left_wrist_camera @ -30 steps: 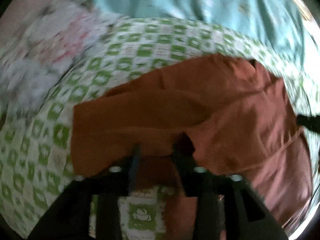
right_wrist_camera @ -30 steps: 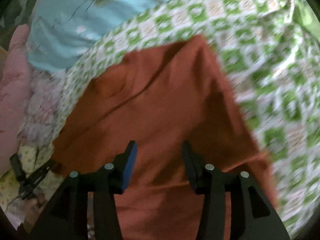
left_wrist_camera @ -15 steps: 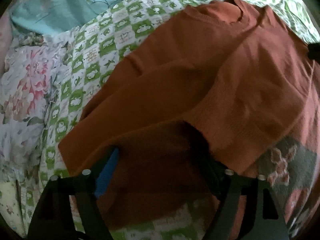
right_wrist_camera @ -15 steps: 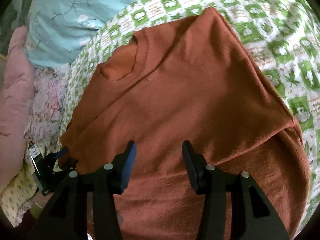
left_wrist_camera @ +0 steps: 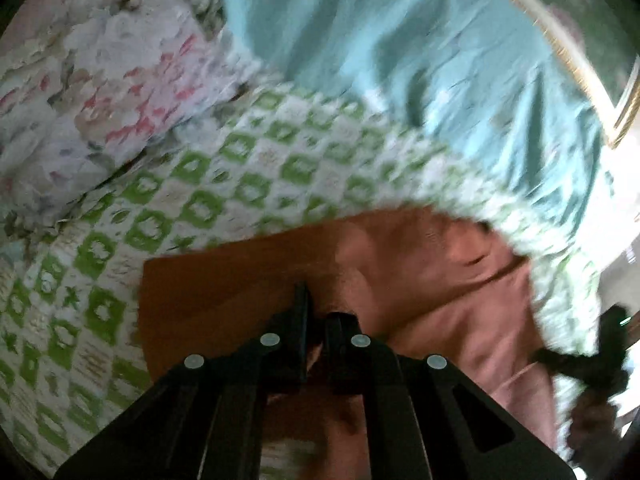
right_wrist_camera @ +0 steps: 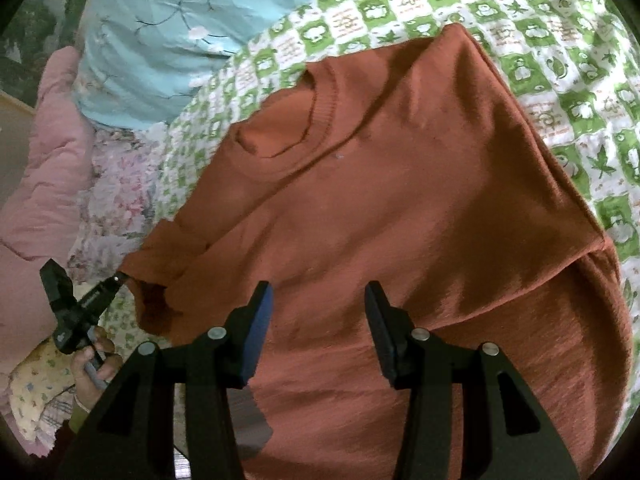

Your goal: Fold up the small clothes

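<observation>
Now our left tongs [left_wrist_camera: 316, 316] are pinched tight on the cuff end of the rust-orange sweater [right_wrist_camera: 400, 184], so that sleeve can be carried across the body for a fold. Our right tongs [right_wrist_camera: 318, 320] hang spread apart above the near hem, gripping nothing, free for the other side. Beyond them, the sweater lies flat, neckline far, on the green-checked bed cover [right_wrist_camera: 560, 40].

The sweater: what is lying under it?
The sweater lies on the green checked quilt, which shows around its edges. Whether anything else lies beneath cannot be seen, because the sweater covers it.
</observation>
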### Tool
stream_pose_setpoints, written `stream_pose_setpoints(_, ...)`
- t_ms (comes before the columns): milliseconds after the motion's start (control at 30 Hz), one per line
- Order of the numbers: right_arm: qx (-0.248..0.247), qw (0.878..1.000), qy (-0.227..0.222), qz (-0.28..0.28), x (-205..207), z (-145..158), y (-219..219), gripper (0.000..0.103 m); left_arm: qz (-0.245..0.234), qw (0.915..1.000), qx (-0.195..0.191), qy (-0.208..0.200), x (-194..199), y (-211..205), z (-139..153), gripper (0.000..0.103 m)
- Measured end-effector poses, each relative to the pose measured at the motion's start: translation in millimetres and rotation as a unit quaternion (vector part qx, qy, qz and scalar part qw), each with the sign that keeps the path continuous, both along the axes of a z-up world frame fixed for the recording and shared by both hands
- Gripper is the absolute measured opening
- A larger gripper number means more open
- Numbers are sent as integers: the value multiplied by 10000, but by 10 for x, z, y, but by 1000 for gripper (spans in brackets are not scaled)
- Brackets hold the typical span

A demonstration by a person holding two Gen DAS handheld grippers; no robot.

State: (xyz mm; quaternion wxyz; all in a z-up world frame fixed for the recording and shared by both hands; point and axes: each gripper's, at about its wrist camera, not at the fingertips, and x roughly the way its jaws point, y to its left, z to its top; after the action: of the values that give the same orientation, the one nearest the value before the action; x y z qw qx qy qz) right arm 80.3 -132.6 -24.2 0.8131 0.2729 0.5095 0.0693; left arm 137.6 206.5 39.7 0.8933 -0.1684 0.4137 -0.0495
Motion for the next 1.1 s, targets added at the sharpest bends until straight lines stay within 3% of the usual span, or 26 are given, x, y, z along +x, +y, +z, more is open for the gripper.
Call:
stream_pose_setpoints(200,304,9995,-93,62,-80,35,28,49,-493,9959,-627,-428,60,-721,331,3)
stream_pose_setpoints(433,339,9987,-189,-333,-274,85,-349,49,-1243,9818,-1314,-584,246,-1692,380,4)
stream_pose_setpoints(533,254,9975,-182,-633,-364,71,-573,49,-1539,9831,-926,-353,308,-2127,188,5)
stream_pose_setpoints(633,255,9958,-118,-873,-411,19,-738,49,-1811,9816,-591,151,345,-2437,-179,5)
stream_pose_setpoints(733,276,9948,-60,-979,-414,-49,-815,49,-1971,9784,-240,580,315,-2594,-452,16)
stream_pose_setpoints(833,319,9953,-47,-917,-333,-101,-786,49,-1999,9769,-212,730,212,-2502,-524,29)
stream_pose_setpoints(933,326,9962,-26,-812,-183,-137,-694,49,-1934,9789,140,651,46,-2318,-456,38)
stream_pose_setpoints(1100,115,9973,204,-695,101,-299,-521,53,-1257,9870,810,583,-276,-1667,-353,47)
